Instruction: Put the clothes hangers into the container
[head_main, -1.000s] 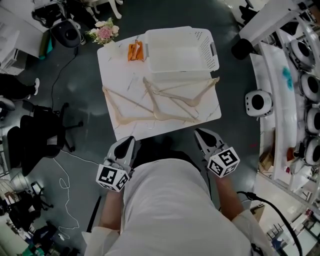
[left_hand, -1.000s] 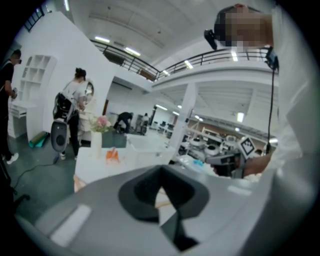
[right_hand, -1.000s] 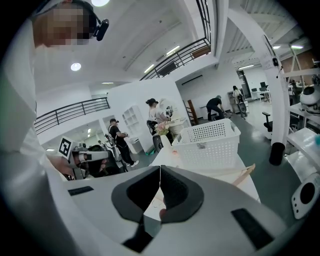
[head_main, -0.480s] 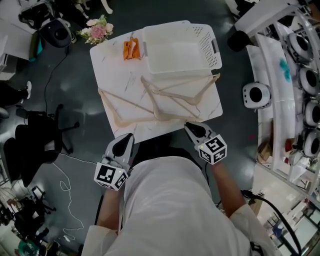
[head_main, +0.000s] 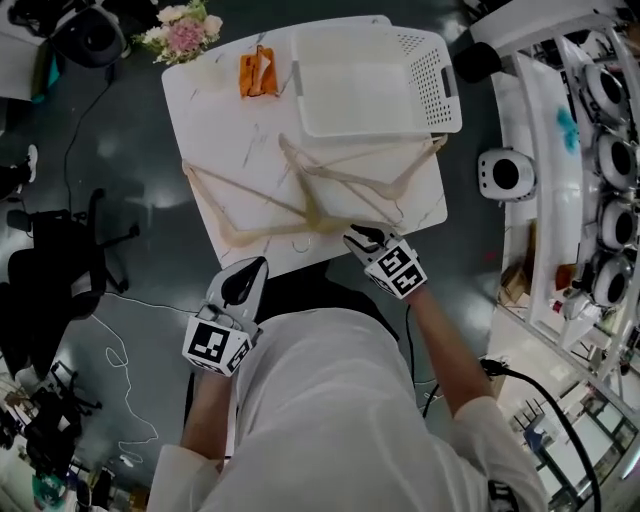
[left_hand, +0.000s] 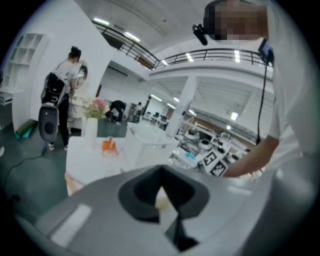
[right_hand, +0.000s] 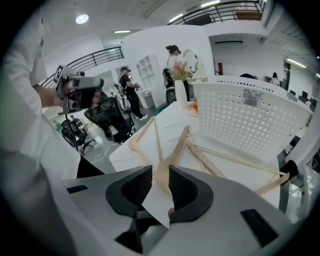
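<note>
- Right gripper view: my right gripper (right_hand: 156, 181) has just been opening, jaws released, with 1 wooden hanger (right_hand: 175, 147) end between them, unpinched.
- My left gripper (left_hand: 160, 172) is clenched, empty.
- Other hangers (head_main: 240, 198) lie on the table (head_main: 215, 110), beside the basket (head_main: 447, 95).

The hangers (head_main: 316, 214) sprawl across the near half of the table (head_main: 225, 130), from its left edge to its right edge. Only a thin bare strip is left along the near edge. The basket (head_main: 436, 85) fills the far right corner and overhangs the right edge. Its top is open and its inside is clear. An orange item (head_main: 257, 75) lies at the far edge just beside the basket. Between it and the hangers, toward the far left corner, the table is bare. Flowers (head_main: 180, 28) stand just beyond that corner.
</note>
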